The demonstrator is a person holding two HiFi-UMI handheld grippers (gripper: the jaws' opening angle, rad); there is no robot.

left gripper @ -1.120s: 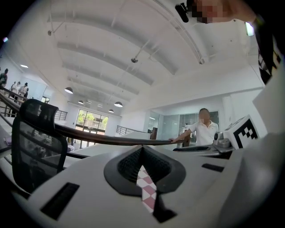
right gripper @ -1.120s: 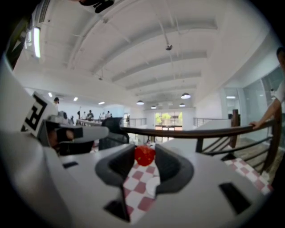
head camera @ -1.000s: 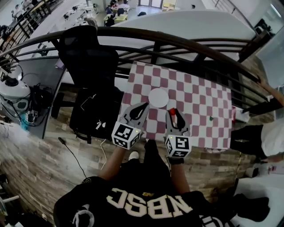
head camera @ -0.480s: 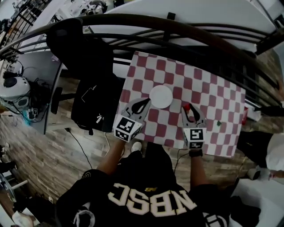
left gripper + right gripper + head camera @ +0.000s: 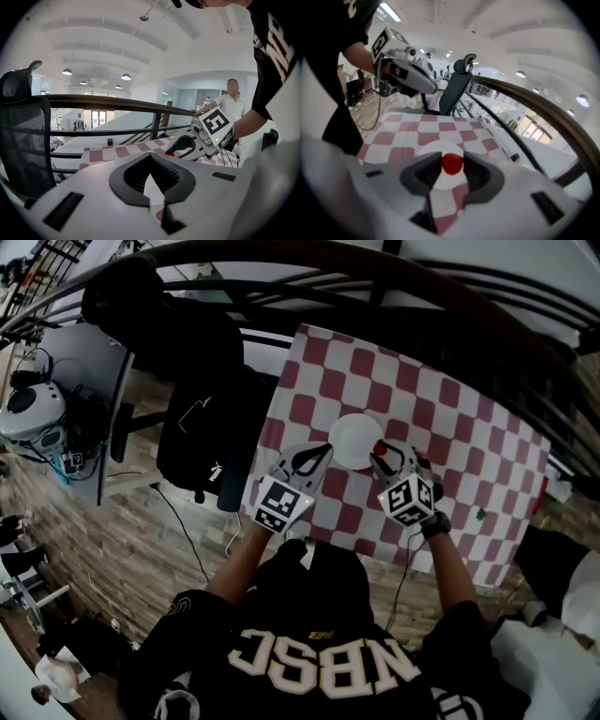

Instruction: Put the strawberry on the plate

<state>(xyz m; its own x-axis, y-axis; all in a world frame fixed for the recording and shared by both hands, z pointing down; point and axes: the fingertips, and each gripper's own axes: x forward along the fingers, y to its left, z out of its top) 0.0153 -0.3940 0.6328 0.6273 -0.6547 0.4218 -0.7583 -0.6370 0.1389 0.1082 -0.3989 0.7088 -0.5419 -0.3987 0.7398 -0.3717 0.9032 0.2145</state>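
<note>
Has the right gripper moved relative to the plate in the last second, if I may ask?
Yes: the right gripper, shut on the strawberry, has come left to the right rim of the plate.

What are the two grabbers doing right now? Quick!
Left gripper: closed, nothing in it.
Right gripper: closed on the strawberry.
</note>
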